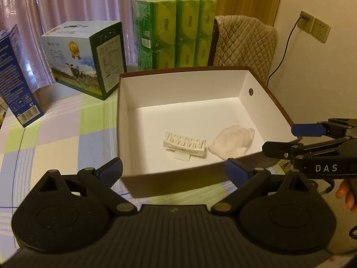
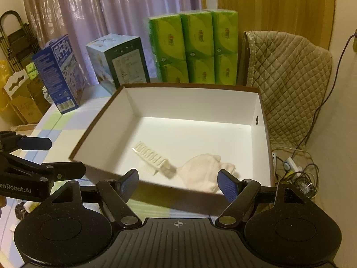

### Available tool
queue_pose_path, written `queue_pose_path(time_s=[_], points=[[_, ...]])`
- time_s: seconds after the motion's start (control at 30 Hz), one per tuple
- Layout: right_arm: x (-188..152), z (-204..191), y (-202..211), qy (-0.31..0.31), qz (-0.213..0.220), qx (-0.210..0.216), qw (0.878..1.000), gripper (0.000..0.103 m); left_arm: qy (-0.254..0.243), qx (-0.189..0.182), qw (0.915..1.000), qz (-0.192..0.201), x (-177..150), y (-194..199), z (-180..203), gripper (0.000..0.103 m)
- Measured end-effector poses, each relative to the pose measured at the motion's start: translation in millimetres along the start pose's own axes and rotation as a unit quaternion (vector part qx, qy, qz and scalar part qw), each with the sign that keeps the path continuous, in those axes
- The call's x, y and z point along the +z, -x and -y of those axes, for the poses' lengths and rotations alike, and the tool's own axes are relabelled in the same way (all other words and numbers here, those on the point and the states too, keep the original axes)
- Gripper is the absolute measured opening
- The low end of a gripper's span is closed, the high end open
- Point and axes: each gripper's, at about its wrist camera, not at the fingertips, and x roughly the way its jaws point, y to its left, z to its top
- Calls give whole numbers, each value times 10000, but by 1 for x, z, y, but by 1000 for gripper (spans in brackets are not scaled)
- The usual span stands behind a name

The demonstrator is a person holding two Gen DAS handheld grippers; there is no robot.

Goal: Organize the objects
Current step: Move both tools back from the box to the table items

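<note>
Table: checked cloth (image 1: 67, 138) in pale green, blue and cream, carrying the whole scene.
Box: big open box (image 1: 178, 82), white inside and brown outside, dead ahead of both grippers, its near wall just beyond the fingertips.
Backdrop: green tissue packs (image 1: 176, 33) and a milk carton (image 1: 84, 58) stand behind the box, out of play.
Cloth: small white cloth (image 2: 203, 172) lies bunched on the box floor at the near right, just beside the clip.
Clip: white hair clip (image 1: 185, 145) sits on the box floor near the front wall, long axis running roughly left to right in the left view, slanting in the right view.
Nearer hand: right gripper (image 2: 178, 183) looks closer to both items, hanging right over the near rim above the cloth; motion blur there makes the gap hard to judge.
Left gripper: left gripper (image 1: 176, 169) hovers at the near wall, fingers spread wide, holding nothing.
Right fingers: also spread wide and empty, touching nothing.
Read: both items are already boxed, so this looks like a release or a fresh reach.
</note>
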Motion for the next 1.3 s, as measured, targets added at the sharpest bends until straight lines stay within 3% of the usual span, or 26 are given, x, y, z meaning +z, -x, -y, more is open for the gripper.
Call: queue_pose_path(time_s=[0.37,0.87,1.3], points=[[-29,-60,33,-97,89,37,9999,75,86,-38,9998,162,-40,58,-40,97],[-65,-116,42,-71,28,244,9997,75,317,85,9992,210,-95,108,-86,97],[-96,-145,17,117,-392,614,9973,75,826,616,9946,-131,-145,121,-125,97]])
